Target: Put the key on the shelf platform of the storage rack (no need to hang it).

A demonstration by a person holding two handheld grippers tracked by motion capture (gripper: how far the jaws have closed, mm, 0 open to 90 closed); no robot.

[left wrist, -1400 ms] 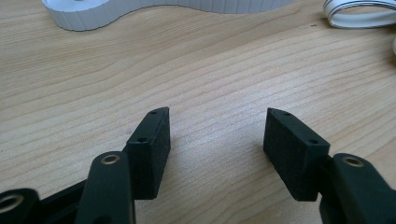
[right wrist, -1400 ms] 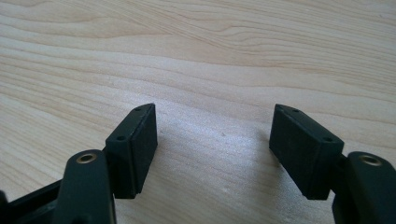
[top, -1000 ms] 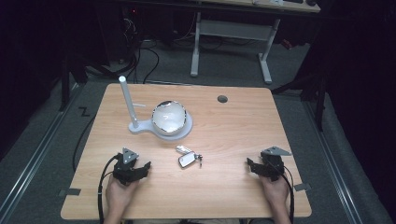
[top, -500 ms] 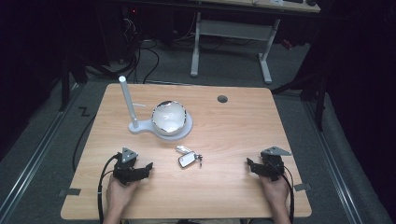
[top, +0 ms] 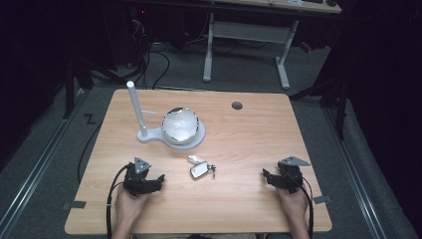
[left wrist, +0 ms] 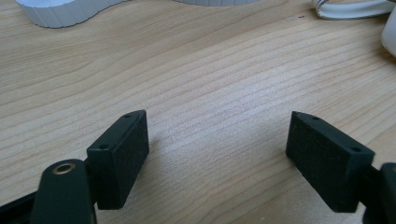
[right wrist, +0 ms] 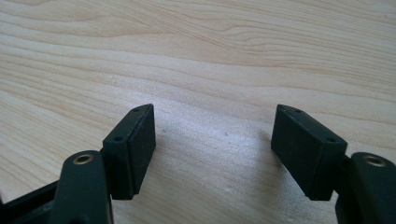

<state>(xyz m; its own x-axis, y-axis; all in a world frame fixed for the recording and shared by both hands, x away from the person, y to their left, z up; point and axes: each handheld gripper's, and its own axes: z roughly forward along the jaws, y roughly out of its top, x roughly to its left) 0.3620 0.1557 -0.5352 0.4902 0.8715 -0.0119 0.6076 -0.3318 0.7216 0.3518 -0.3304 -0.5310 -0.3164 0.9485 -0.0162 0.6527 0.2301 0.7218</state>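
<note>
A white stand (top: 149, 135) with an upright post (top: 135, 105) carries a shiny bowl (top: 179, 124) at the table's middle left. In front of it lies a key fob with keys (top: 200, 168). My left gripper (top: 158, 178) rests on the table's near left in a hand, pointing right toward the keys. Its jaws have just been opening, and my left gripper (left wrist: 217, 140) stands open with bare wood between the pads. At the near right, a hand holds my right gripper (top: 265, 175), which points left. In its own view, my right gripper (right wrist: 215, 135) is open on nothing.
The wooden table (top: 249, 144) has a round cable hole (top: 237, 105) at the back. The stand's white base (left wrist: 60, 11) lies ahead of the left jaws. Beyond the table stand a desk frame (top: 249, 35) and cables on a dark floor.
</note>
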